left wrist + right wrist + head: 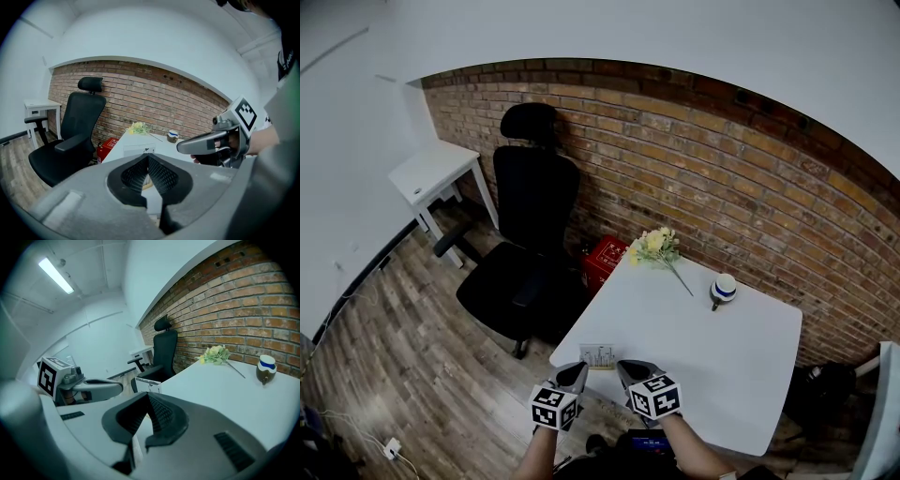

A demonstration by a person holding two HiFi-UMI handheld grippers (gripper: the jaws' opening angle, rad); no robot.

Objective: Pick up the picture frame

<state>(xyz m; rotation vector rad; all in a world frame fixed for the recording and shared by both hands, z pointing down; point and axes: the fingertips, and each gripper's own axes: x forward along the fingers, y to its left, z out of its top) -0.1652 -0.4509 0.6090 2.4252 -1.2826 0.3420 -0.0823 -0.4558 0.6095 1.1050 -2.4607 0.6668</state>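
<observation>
One frame (598, 355) stands upright on the near left edge of one white desk (722, 375), just beyond the fingertips of both grippers and between them, touching neither.

There are two grippers, side by side and near each other at the desk's near edge. The left gripper (574, 375) has its fingers (133, 173) clenched tip to tip with nothing between them. The right gripper (633, 373) has its fingers (161, 413) clenched the same way, also empty. Each gripper carries one marker cube.

Farther out past the fingers, across the desk, lie one bunch of yellow flowers (656, 246) and, to its right, one small jar (723, 290) with a blue band. Off the desk, ahead and left of the left fingers, stands one black chair (530, 234), with one red box (605, 261) on the floor beside it and one small side table (431, 173) beyond it. A brick wall (750, 178) runs behind everything.

Two forearms (689, 452) reach forward from the bottom of the head view, one behind each gripper. Both grippers tilt gently downward toward the desk edge, their tips angling slightly inward toward the frame.
</observation>
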